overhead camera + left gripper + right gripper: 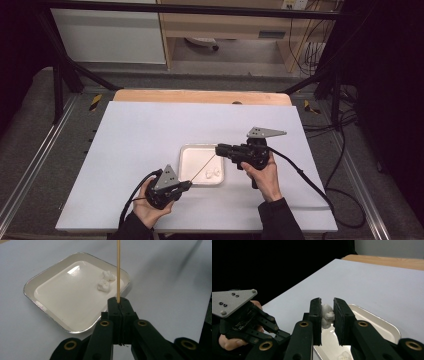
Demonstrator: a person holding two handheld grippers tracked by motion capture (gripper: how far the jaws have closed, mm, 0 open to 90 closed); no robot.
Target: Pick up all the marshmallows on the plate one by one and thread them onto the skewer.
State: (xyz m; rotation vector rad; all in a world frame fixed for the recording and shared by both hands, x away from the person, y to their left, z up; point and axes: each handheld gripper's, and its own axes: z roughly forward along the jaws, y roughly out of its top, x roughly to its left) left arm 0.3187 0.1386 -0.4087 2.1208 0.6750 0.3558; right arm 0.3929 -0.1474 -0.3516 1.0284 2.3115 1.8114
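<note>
My left gripper (pixel 119 302) is shut on the lower end of a thin wooden skewer (pixel 118 270). In the high view the skewer (pixel 204 168) slants up from the left gripper (pixel 188 185) to the jaws of my right gripper (pixel 218 149). The right gripper (pixel 327 311) is shut on a small white lump (pixel 328 315), held above a white square tray (pixel 387 326). Two more white lumps (pixel 109 275) (pixel 103 286) lie in the tray (pixel 32 286), near its corner on the person's side (pixel 214 173).
The tray (pixel 187 152) sits mid-table on a white board (pixel 135 135) with a wooden strip (pixel 200 96) along the far edge. Black cables (pixel 305 175) trail from both grippers. The left hand and its grey plate (pixel 233 301) appear in the right gripper view.
</note>
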